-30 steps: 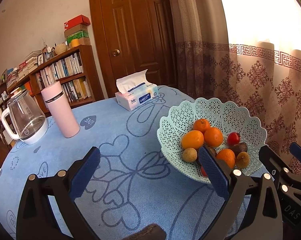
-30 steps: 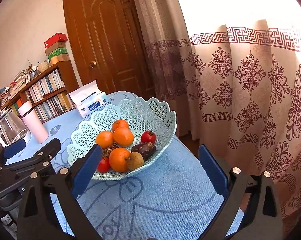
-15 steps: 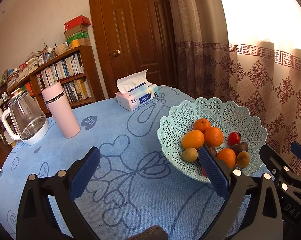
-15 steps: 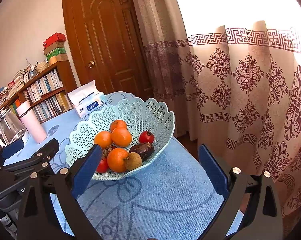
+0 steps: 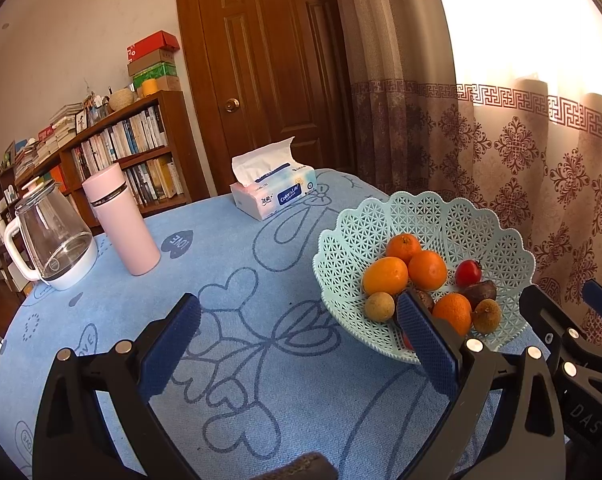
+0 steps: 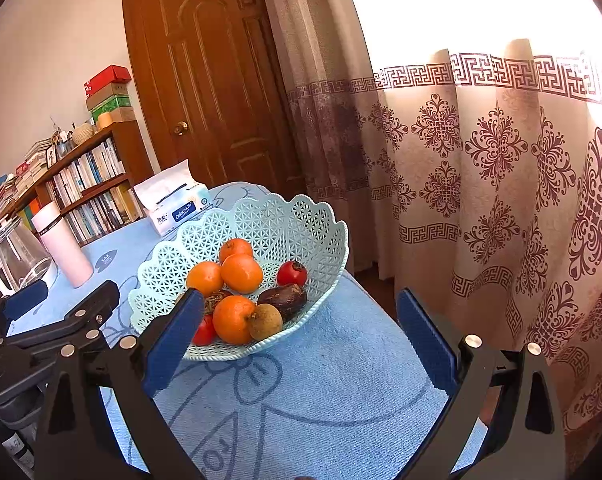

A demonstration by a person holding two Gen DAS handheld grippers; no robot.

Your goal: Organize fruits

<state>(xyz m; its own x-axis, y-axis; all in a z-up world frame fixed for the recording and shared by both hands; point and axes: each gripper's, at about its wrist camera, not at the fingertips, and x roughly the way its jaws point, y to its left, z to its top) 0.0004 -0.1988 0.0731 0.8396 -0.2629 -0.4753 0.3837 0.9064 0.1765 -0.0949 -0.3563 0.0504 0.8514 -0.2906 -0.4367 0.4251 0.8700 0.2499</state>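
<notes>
Fruits (image 6: 237,274) heaped in basket (image 6: 301,220) on desk (image 5: 241,360) near curtain-side edge; left gripper (image 5: 299,344) and right gripper (image 6: 297,340) hover before it, fingers spread wide, holding nothing.

Perforated glossy plastic basket (image 5: 453,220), matt woven blue tablecloth (image 5: 221,264), glass kettle (image 5: 53,232), polished wooden door (image 5: 269,68)

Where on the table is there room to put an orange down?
The blue cloth is bare between the pink bottle, the tissue box and the basket. A smaller bare strip lies in front of the basket. The basket itself is crowded with fruit.
</notes>
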